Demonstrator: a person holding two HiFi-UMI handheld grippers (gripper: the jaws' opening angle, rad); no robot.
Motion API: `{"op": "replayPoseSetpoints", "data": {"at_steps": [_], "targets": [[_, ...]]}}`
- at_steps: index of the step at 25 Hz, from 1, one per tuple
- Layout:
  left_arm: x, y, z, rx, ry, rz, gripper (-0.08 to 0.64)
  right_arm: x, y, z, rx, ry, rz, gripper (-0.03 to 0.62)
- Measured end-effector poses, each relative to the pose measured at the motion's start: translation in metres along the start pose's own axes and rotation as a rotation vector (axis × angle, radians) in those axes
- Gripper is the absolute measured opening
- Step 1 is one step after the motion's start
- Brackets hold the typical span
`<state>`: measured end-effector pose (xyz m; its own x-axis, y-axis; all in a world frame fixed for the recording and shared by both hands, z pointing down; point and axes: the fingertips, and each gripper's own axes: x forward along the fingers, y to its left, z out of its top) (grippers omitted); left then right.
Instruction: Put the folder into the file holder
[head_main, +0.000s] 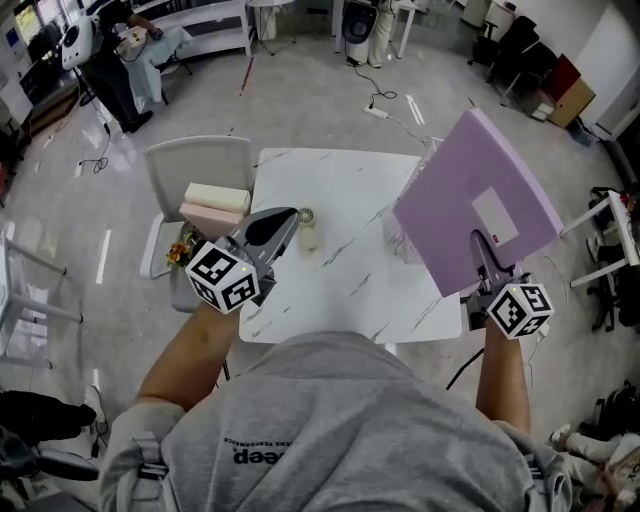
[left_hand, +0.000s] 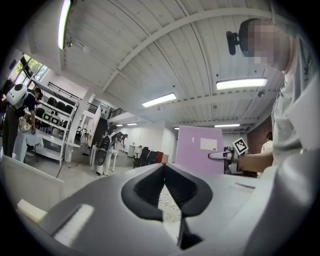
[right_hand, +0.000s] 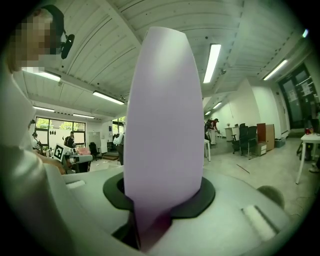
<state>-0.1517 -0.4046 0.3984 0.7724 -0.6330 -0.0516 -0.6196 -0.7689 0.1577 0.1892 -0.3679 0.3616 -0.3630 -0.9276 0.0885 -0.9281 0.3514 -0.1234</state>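
Note:
A lilac folder (head_main: 470, 190) with a white label is held up, tilted, over the right side of the white marble table (head_main: 330, 290). My right gripper (head_main: 482, 245) is shut on its lower edge. In the right gripper view the folder (right_hand: 162, 110) rises edge-on from the jaws of the right gripper (right_hand: 160, 197). My left gripper (head_main: 290, 215) hovers over the table's left edge, shut and empty. The left gripper view shows its pads (left_hand: 150, 192) meeting at the tip, with the folder (left_hand: 200, 150) beyond. A pale see-through holder (head_main: 405, 245) seems to stand at the table's right edge, mostly hidden by the folder.
A small jar (head_main: 307, 232) stands on the table near the left gripper's tip. A white chair (head_main: 190, 165) at the table's left carries a cream and a pink box (head_main: 215, 205). Cables lie on the floor beyond. People stand far back in the room.

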Motion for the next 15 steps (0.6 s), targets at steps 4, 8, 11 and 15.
{"op": "replayPoseSetpoints", "data": {"at_steps": [4, 8, 11, 15], "targets": [[0.007, 0.007, 0.003, -0.008, -0.007, 0.002, 0.06, 0.001, -0.017, 0.024, 0.009, -0.047, -0.041, 0.129], [0.029, 0.009, 0.004, -0.022, -0.016, 0.001, 0.058, -0.008, -0.044, 0.06, -0.005, -0.112, -0.095, 0.129], [0.049, 0.01, -0.001, -0.026, -0.014, -0.001, 0.06, -0.009, -0.069, 0.078, -0.026, -0.142, -0.142, 0.129], [0.075, 0.008, -0.006, -0.025, -0.007, -0.006, 0.058, 0.001, -0.097, 0.089, -0.037, -0.156, -0.198, 0.127]]}}
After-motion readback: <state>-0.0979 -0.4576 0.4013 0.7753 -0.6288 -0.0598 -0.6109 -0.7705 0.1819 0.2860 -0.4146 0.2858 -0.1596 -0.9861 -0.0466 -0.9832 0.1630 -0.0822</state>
